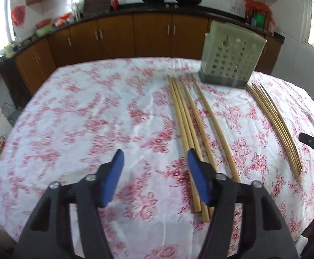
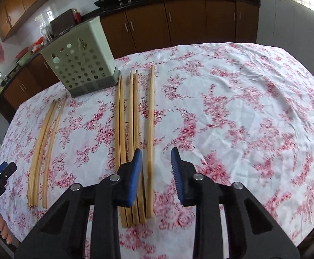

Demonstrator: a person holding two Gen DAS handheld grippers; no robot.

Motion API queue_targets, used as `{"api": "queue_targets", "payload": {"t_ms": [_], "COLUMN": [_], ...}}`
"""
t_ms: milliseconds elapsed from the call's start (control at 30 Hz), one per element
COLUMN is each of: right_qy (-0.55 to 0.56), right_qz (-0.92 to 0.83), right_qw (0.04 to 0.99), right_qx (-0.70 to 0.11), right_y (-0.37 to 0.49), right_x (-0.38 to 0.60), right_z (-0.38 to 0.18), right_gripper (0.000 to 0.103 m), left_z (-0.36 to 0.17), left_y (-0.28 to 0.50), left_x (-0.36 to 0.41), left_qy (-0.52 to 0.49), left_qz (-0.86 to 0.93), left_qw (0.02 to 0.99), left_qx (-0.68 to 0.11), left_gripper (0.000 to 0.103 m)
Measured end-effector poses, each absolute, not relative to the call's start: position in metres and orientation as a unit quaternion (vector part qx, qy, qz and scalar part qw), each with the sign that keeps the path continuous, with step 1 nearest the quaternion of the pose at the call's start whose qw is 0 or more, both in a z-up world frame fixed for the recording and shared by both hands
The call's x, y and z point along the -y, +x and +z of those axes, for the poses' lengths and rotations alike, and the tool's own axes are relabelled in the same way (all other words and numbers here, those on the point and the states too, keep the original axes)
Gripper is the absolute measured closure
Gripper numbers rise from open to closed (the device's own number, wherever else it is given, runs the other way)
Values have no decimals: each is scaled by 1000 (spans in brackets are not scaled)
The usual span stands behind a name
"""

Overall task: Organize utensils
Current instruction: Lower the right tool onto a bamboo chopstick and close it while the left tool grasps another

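Nothing looks sorted yet — every chopstick in view lies flat on the floral tablecloth (image 2: 232, 108), and as far as the perforated wall shows, the pale holder (image 2: 79, 64) standing at the far side seems to have none in it, so I judge the whole job is left. There are 2 groups: a left bundle (image 1: 189, 133) of about 5 sticks and a right bundle (image 2: 133, 133) of about 5, with the holder between their far ends. The left gripper (image 1: 154, 172) has its jaws spread wide, holding nothing, its right finger over the near ends of its bundle. The right gripper (image 2: 157, 168) is likewise parted and bare — the outermost single chopstick (image 2: 150, 129) lies between its fingers, not yet pinched.
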State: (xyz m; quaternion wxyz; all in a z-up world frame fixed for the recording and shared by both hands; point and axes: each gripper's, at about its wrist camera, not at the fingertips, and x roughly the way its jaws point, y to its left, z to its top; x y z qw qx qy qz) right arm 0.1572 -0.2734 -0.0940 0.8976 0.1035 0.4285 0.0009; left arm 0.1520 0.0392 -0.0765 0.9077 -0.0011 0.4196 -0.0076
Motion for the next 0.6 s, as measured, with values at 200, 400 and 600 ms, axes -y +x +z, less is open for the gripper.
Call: {"api": "queue_targets", "payload": {"t_ms": [200,400,600], "right_qy": [86,82,78], "right_qz": [4,-5,-1], "right_qw": [887,893,894], "right_qx": [-454,-443,-442], "right_y": [178,175,174], "right_x": [268,273,271], "right_z": [-108,-109,-109], "right_gripper": [85,93,93], "left_z": [-93,-98,-102], "left_y": [167,172,172], "left_x": [-31,-22,-17], "left_qy": [-18,-7,12], "left_qz": [-45,-58,-54], "left_qw": [892,887,884], "left_qx": [-449,-457,-465], "left_gripper": [71,77,81]}}
